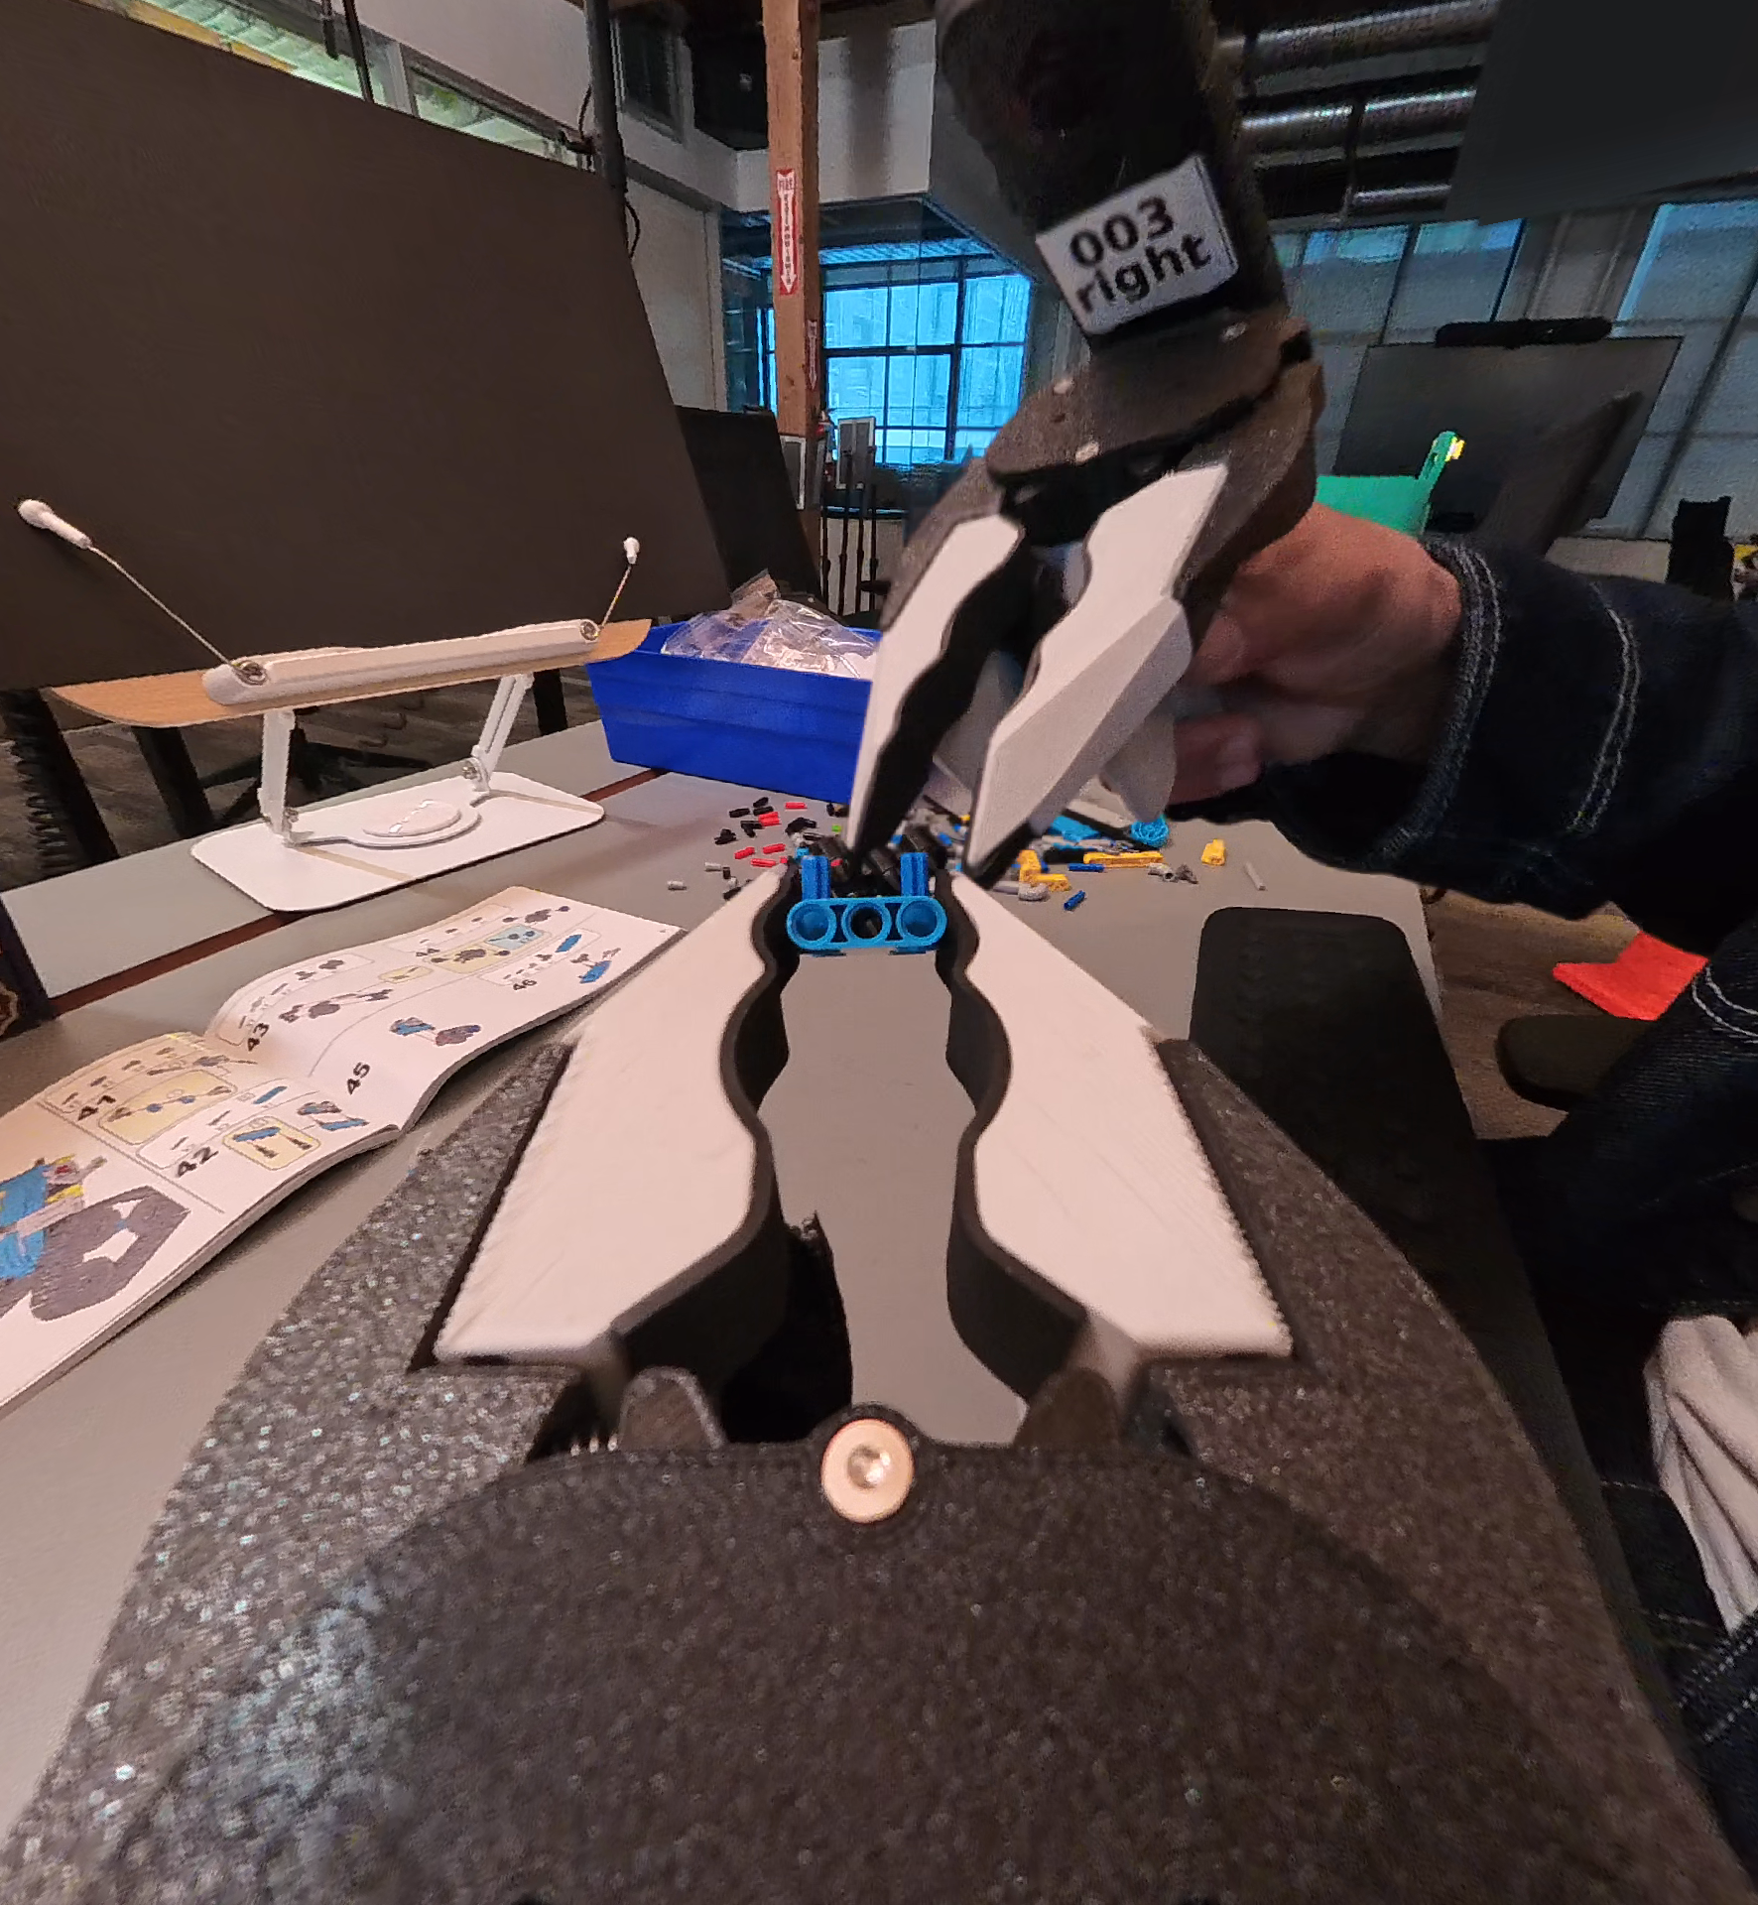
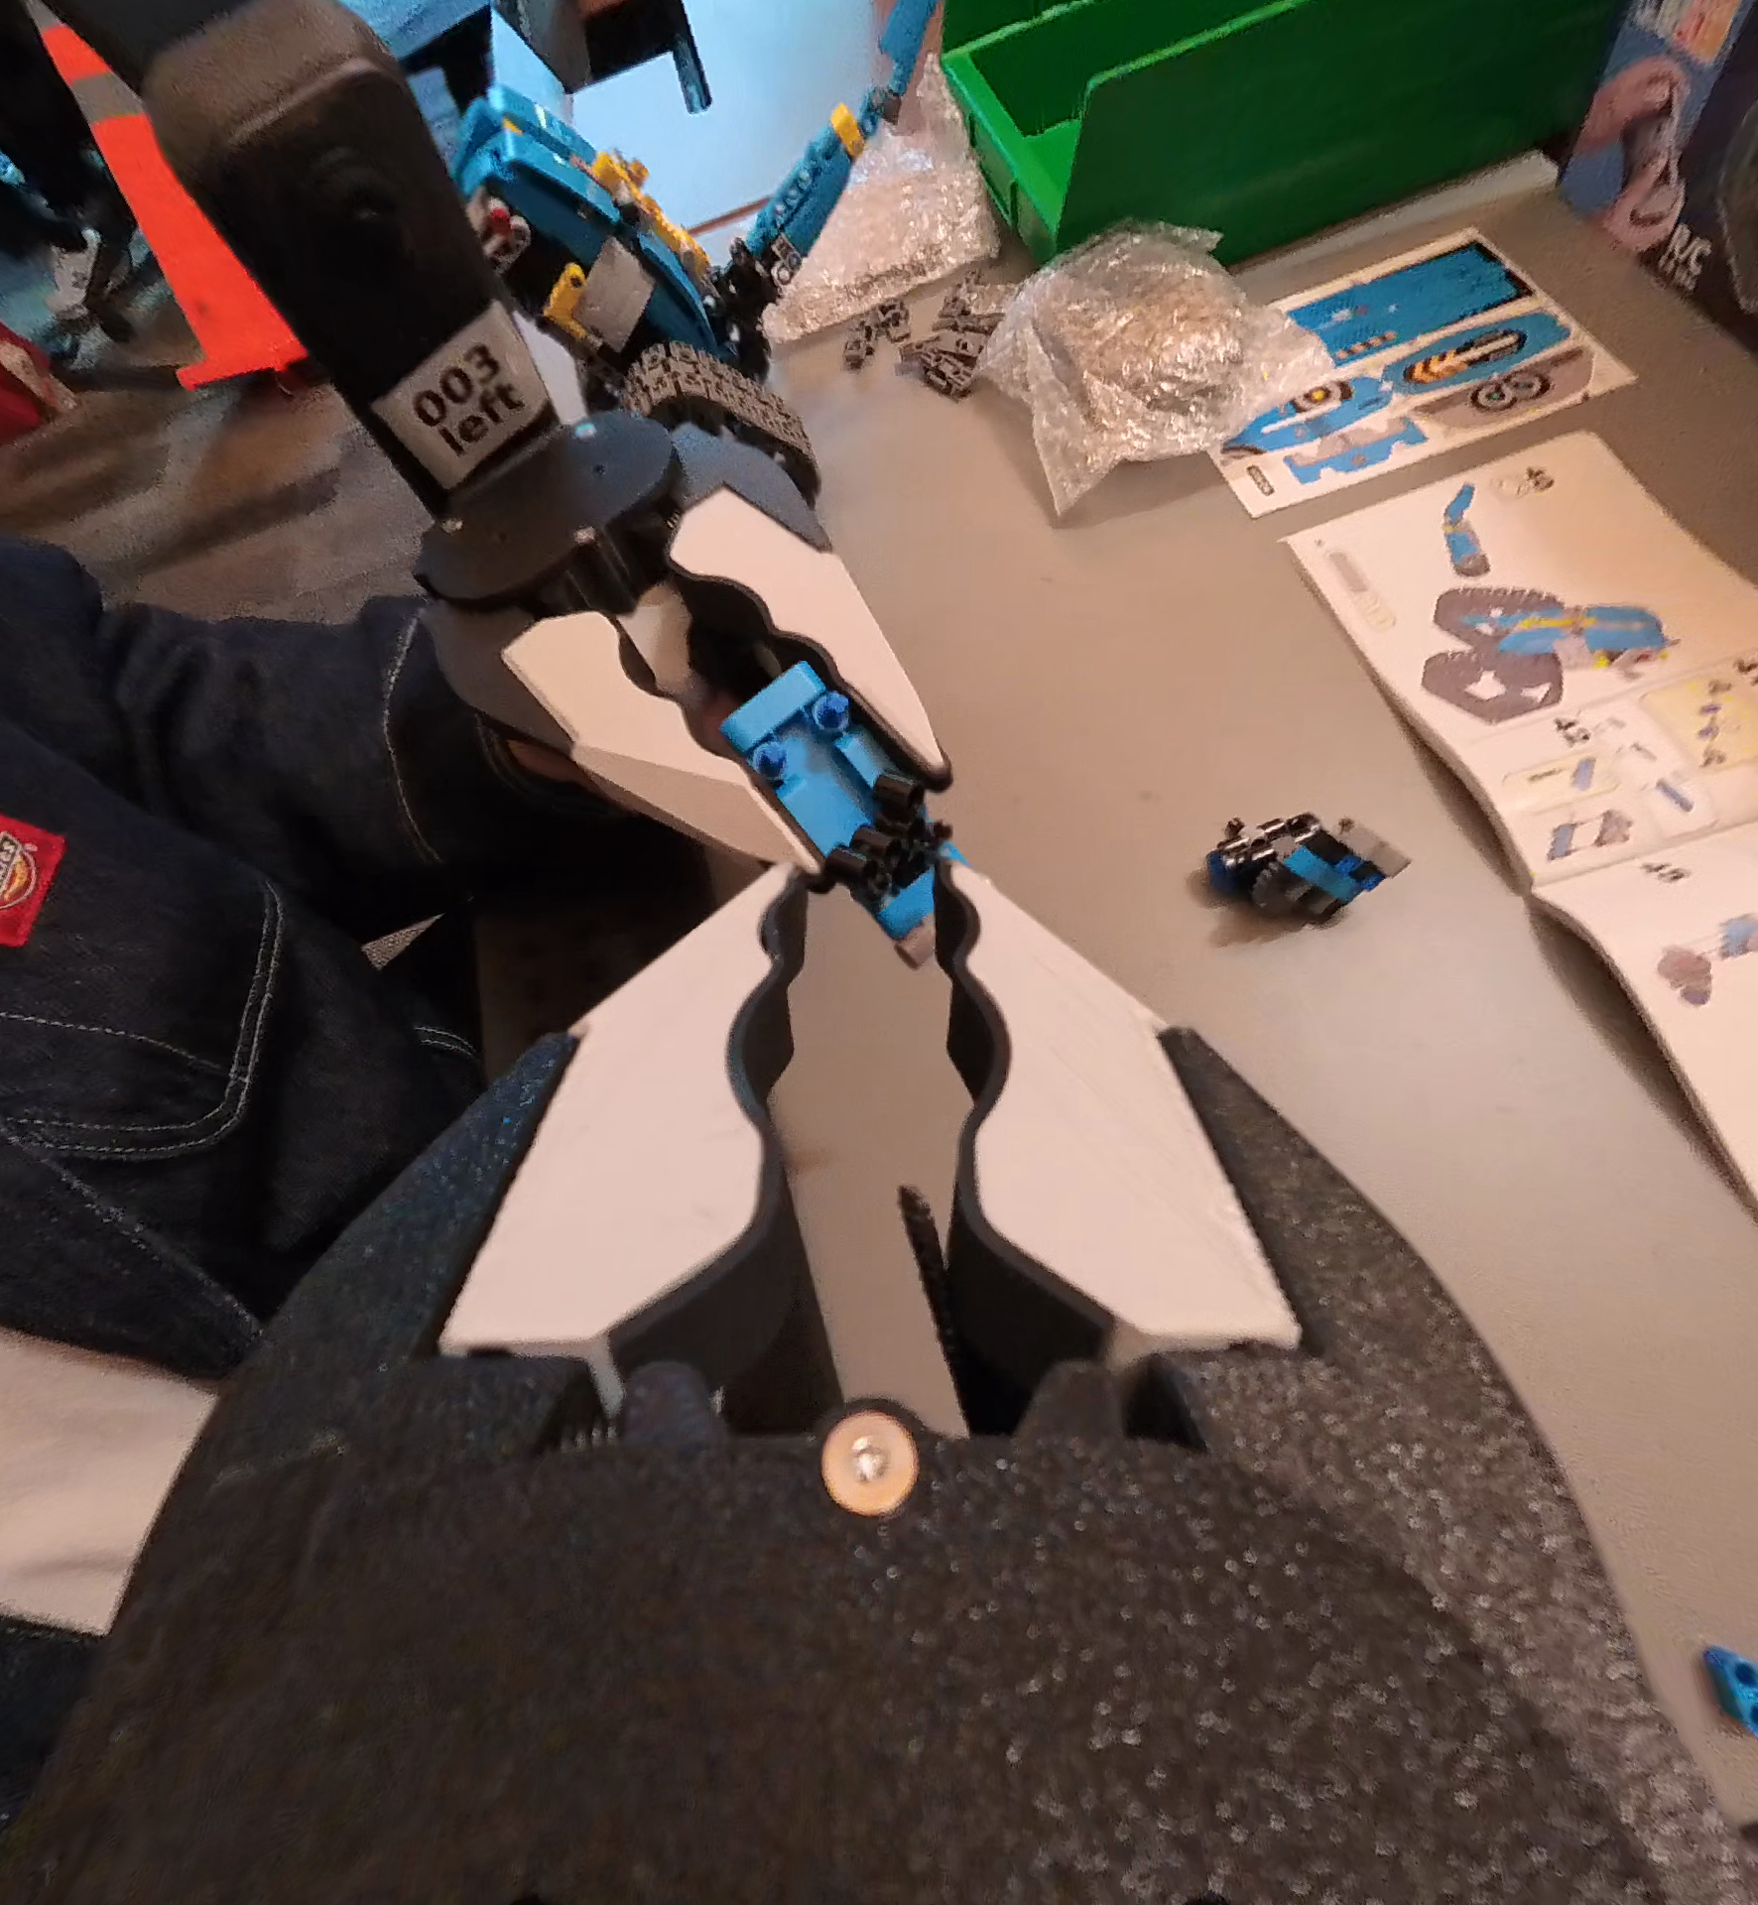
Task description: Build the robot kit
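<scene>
Holding one blue brick assembly [image 1: 865, 912] tight, the left gripper [image 1: 863, 897] meets the right gripper [image 2: 870, 887].
Right jaws part-open around its tip; only the right wrist view shows one second small assembly [image 2: 1298, 861].

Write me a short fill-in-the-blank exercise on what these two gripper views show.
1. The left gripper is shut on a small brick assembly whose main colour is ____.
2. The right gripper reaches toward that assembly with its jaws ____.
3. The instruction booklet on the grey table lies ____.
4. Behind the loose parts stands a blue bin holding clear plastic ____.

Missing words: blue; open; open; bags
</scene>
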`<state>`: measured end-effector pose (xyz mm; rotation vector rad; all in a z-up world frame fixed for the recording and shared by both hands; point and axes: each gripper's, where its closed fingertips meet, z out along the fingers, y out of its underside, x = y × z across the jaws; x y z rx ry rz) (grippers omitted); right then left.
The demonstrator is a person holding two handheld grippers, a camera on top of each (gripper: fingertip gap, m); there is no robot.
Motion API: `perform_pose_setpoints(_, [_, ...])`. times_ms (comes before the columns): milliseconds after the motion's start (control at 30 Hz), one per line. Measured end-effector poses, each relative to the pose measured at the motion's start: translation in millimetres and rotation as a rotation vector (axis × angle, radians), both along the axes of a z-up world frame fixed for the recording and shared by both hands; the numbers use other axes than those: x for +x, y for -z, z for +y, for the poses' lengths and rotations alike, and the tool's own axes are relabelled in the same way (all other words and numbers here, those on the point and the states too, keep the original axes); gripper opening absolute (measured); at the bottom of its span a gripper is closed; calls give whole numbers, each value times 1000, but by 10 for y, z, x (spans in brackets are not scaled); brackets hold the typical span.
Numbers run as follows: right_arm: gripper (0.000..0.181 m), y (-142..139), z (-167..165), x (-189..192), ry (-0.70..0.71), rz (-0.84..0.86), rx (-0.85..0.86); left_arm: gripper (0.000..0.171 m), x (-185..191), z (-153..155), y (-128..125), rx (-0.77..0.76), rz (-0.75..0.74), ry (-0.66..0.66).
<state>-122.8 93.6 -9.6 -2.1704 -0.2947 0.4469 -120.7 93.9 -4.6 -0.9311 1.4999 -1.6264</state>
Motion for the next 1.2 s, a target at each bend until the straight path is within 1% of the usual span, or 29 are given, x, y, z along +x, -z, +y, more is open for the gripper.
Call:
perform_pose_setpoints(33, [24,22,3,-4,7,6,5,26,4,8,14,1,8,-2])
perform_pose_setpoints(100, [14,11,0,-47,-7,17,37,26,2,12,12,-7,10,1])
perform_pose_setpoints(167, [13,-5,-10,-66,-21,33,49,26,-13,-1,0,-29,12,24])
perform_pose_setpoints(267, [12,-47,-42,-89,-54,113,56,26,-41,-28,-38,-38,-6,46])
perform_pose_setpoints(300, [14,-44,-57,-80,-59,150,39,26,-41,-34,-41,-22,-14,40])
perform_pose_setpoints(400, [28,-21,-67,-28,-47,270,-27,26,-36,-49,-36,13,-32,25])
perform_pose_setpoints(500, [32,-53,-43,-20,-28,358,-49,26,-38,-20,-71,38,-69,-8])
perform_pose_setpoints(600, [29,-29,5,-28,-7,294,-39,26,-32,-10,-70,65,-82,-30])
perform_pose_setpoints(667, [25,-34,25,-38,2,286,-40,26,-21,4,-56,86,-82,-49])
perform_pose_setpoints(733, [24,-34,36,-41,4,299,-47,26,-17,21,-58,107,-93,-69])
perform_pose_setpoints(833, [16,-48,21,-71,-20,348,-59,26,-11,17,-52,137,-103,-83])
perform_pose_setpoints(933, [15,-30,4,-64,-22,395,-84,26,-5,1,-31,159,-100,-86])
perform_pose_setpoints(1033, [11,-74,-20,-43,-36,432,-70,26,-14,6,-48,114,-91,-65])
perform_pose_setpoints(1100, [9,-104,-46,-2,-58,343,-24,26,-30,23,-74,28,-67,-25])
perform_pose_setpoints(1167, [9,-124,-64,37,-94,156,53,26,-56,45,-129,-107,-39,42])
perform_pose_setpoints(1200, [9,-112,-61,76,-100,46,82,26,-67,74,-162,-151,-44,55])
